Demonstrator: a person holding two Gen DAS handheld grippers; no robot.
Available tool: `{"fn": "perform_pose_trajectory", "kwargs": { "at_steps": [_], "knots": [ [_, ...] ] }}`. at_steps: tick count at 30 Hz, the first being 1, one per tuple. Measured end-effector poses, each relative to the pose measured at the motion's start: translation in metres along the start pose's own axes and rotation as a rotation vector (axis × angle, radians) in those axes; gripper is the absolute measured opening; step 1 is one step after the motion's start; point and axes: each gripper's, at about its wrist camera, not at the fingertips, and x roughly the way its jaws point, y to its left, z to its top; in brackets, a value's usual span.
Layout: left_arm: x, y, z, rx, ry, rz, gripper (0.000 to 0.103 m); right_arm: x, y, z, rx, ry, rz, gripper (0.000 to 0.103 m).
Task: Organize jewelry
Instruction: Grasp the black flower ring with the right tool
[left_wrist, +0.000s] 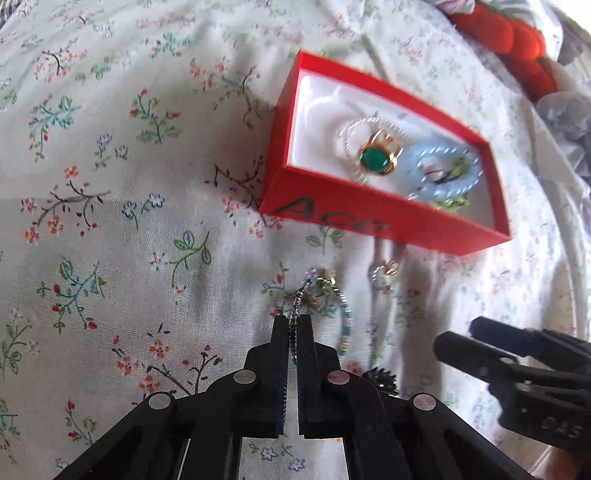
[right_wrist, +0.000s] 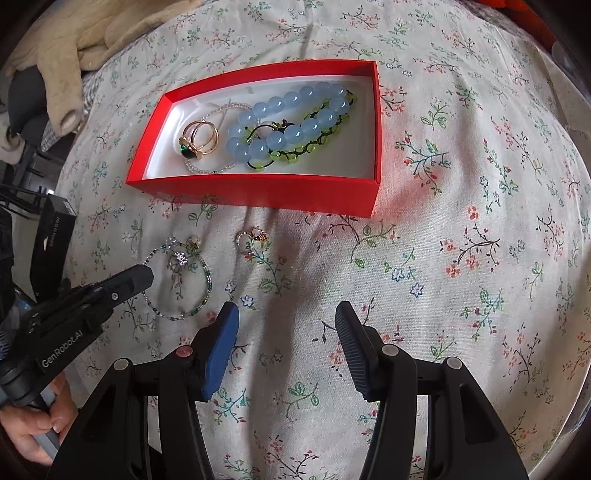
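Left wrist view: left gripper (left_wrist: 294, 325) pinched narrow on thin beaded bracelet (left_wrist: 325, 310), strand caught between fingertips, rest of loop on floral cloth (left_wrist: 110, 184). Red box (right_wrist: 258, 192) just beyond, holding gold ring with green stone (right_wrist: 195, 142), blue bead bracelet (right_wrist: 291, 114), green bead strand (right_wrist: 295, 153). Small ring (right_wrist: 251, 238) on cloth near box front. Right gripper (right_wrist: 286, 314) spread wide, nothing between fingers, above cloth.
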Motion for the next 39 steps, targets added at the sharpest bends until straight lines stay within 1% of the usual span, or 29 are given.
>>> {"fn": "perform_pose_trajectory", "kwargs": {
  "at_steps": [5, 8, 11, 15, 20, 24, 32, 37, 39],
  "knots": [
    [-0.028, 0.006, 0.0, -0.006, -0.065, -0.068, 0.0, -0.005, 0.0, 0.0, 0.011, -0.02, -0.009, 0.057],
    [-0.038, 0.004, 0.005, 0.003, -0.09, -0.088, 0.0, -0.009, 0.0, 0.0, 0.016, -0.043, -0.008, 0.057],
    [-0.044, 0.001, 0.007, 0.005, -0.111, -0.089, 0.0, -0.01, 0.001, 0.002, 0.025, -0.058, -0.001, 0.057],
    [-0.047, 0.007, 0.008, 0.005, -0.118, -0.065, 0.0, -0.008, 0.009, 0.002, 0.017, -0.059, 0.009, 0.057],
    [-0.045, 0.013, 0.006, 0.005, -0.102, -0.036, 0.0, 0.0, 0.03, -0.005, -0.044, -0.007, 0.042, 0.057],
    [-0.044, 0.015, 0.004, 0.007, -0.092, -0.018, 0.0, 0.007, 0.039, -0.012, -0.051, 0.031, 0.066, 0.055],
    [-0.044, 0.014, -0.002, 0.03, -0.083, 0.003, 0.0, 0.029, 0.048, -0.02, -0.064, 0.106, 0.056, 0.049],
    [-0.04, 0.014, -0.007, 0.052, -0.07, 0.034, 0.0, 0.037, 0.049, -0.019, -0.065, 0.118, 0.036, 0.038],
    [-0.039, 0.014, -0.009, 0.054, -0.065, 0.046, 0.0, 0.037, 0.05, -0.019, -0.072, 0.112, 0.03, 0.026]
  ]
}}
